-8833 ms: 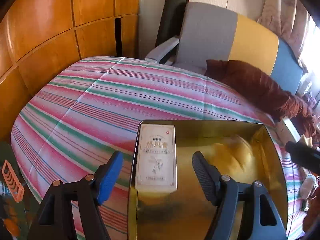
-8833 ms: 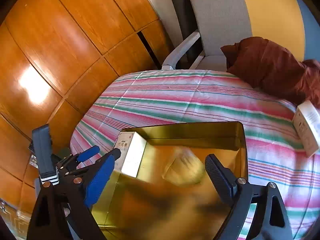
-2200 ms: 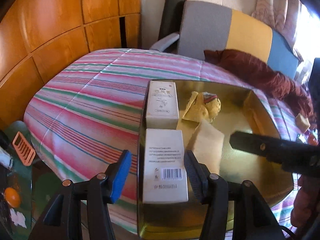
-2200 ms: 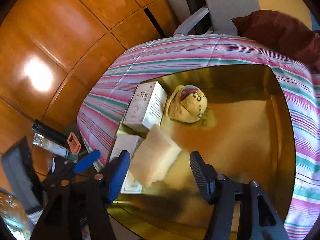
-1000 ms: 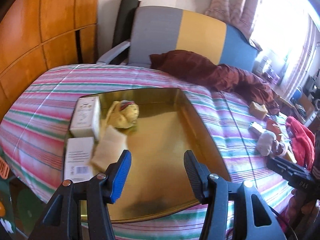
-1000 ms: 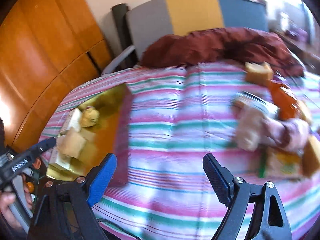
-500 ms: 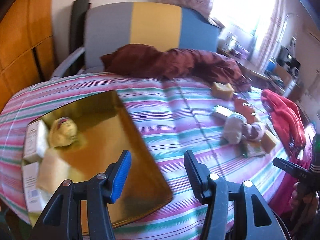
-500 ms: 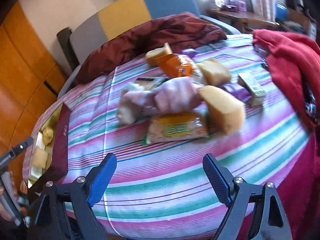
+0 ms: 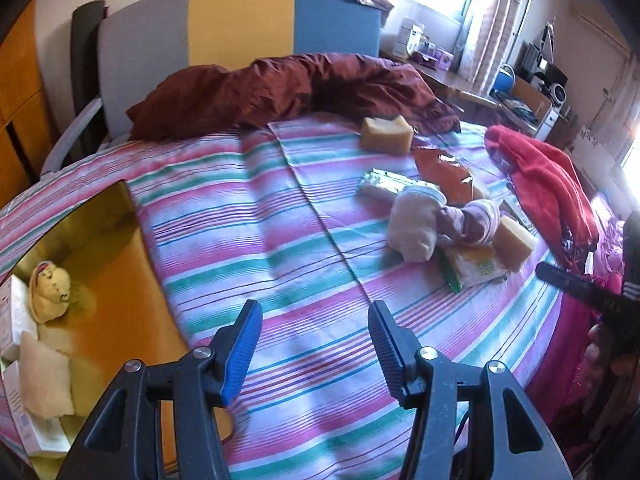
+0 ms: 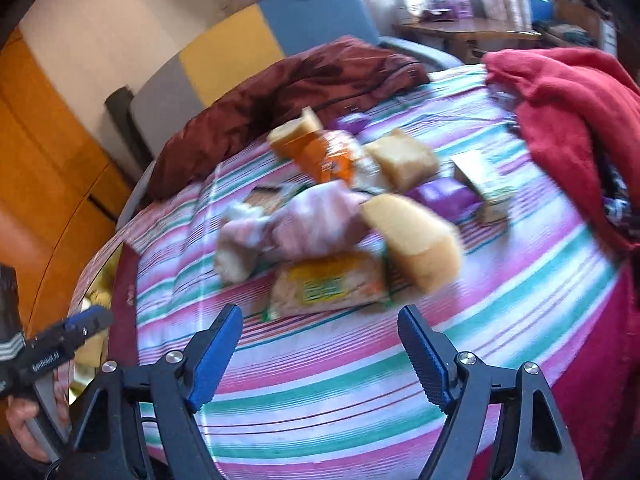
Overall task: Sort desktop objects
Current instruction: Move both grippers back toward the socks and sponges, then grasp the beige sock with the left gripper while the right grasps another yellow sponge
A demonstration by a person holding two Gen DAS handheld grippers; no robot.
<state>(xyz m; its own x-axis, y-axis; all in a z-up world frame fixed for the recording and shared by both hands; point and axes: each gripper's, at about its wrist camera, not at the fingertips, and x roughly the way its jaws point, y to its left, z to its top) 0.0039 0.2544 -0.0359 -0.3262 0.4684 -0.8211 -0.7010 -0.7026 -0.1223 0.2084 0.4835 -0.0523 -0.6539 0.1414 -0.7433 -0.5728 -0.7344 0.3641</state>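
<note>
Yellow packet (image 10: pixel 326 285) lay crosswise just ahead of my right tongs (image 10: pixel 320 354), which had just been narrowing, nothing between them; my left tongs (image 9: pixel 315 350), half-open and empty, sat farther off, nearer the tray (image 9: pixel 128 304).

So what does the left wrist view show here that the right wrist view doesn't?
Only the left wrist view shows the inside of the gold tray: a plush toy, a sponge and white boxes. It also shows the left gripper empty and open.

Only the right wrist view shows the purple packets and the small carton, plus the right gripper open and empty, its jaws having just narrowed.

Both show the pile on the striped cloth: sponges, orange packet, rolled socks, and the red garment.
</note>
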